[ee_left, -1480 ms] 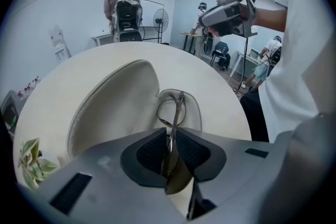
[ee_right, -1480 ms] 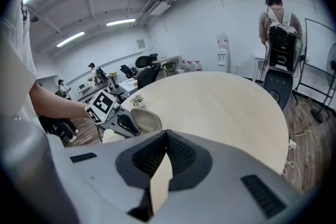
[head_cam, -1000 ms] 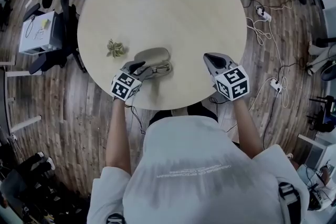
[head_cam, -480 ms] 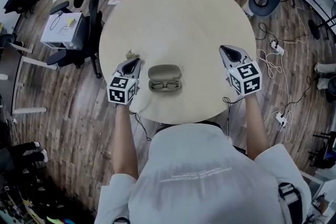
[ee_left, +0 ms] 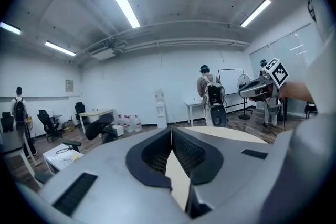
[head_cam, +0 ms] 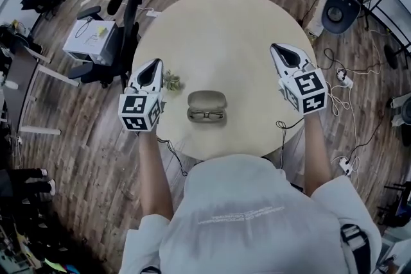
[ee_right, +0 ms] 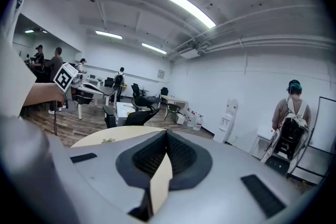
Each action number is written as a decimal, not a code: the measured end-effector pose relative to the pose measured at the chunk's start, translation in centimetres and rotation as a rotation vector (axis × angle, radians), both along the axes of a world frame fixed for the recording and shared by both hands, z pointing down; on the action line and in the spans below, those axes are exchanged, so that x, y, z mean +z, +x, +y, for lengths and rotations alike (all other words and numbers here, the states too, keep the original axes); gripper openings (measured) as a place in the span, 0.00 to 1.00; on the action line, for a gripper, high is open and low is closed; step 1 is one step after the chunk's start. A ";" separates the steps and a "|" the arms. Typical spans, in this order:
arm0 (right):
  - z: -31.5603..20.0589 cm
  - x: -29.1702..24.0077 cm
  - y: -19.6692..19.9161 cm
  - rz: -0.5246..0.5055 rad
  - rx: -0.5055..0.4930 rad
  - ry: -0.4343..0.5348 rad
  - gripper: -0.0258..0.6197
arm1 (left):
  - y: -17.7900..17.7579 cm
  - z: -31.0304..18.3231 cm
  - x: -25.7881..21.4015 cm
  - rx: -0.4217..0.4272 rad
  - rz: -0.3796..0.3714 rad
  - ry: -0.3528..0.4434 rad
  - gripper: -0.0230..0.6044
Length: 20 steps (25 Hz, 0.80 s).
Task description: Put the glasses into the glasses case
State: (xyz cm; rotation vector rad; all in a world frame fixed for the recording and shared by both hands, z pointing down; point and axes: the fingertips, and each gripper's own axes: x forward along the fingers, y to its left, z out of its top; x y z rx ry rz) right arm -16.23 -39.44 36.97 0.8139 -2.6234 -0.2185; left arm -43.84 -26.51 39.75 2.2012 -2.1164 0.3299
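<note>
The case (head_cam: 207, 99) is lying open on the round tabletop (head_cam: 225, 29), toward its 6 o'clock edge, close to the person. The glasses (head_cam: 207, 115) are lying inside the case, in its near half, lenses facing up.

The left claw (head_cam: 153, 66) is hovering at 9 o'clock of the case, over the tabletop's rim and well apart from the case. In the left gripper view, the left claw (ee_left: 171, 131) is showing its jaws meeting at the tips, with nothing between them.

The right claw (head_cam: 279, 48) is hanging at 2 o'clock of the case, also well apart from it. In the right gripper view, the right claw (ee_right: 167, 134) is likewise pressing its jaws together on nothing.

A small greenish clump (head_cam: 172, 81) is sitting on the tabletop at 10 o'clock of the case, just beside the left claw.
</note>
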 end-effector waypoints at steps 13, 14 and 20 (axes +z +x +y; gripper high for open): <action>1.1 -5.6 -2.8 -0.109 -0.055 0.101 0.04 | 1.2 1.8 -7.5 -0.020 -0.150 0.124 0.06; 1.1 -5.6 -2.9 -0.106 -0.057 0.105 0.04 | 1.4 1.8 -7.6 -0.016 -0.152 0.127 0.06; 2.0 -5.0 -3.3 -0.055 -0.071 0.118 0.04 | 2.0 2.0 -7.7 -0.002 -0.166 0.124 0.06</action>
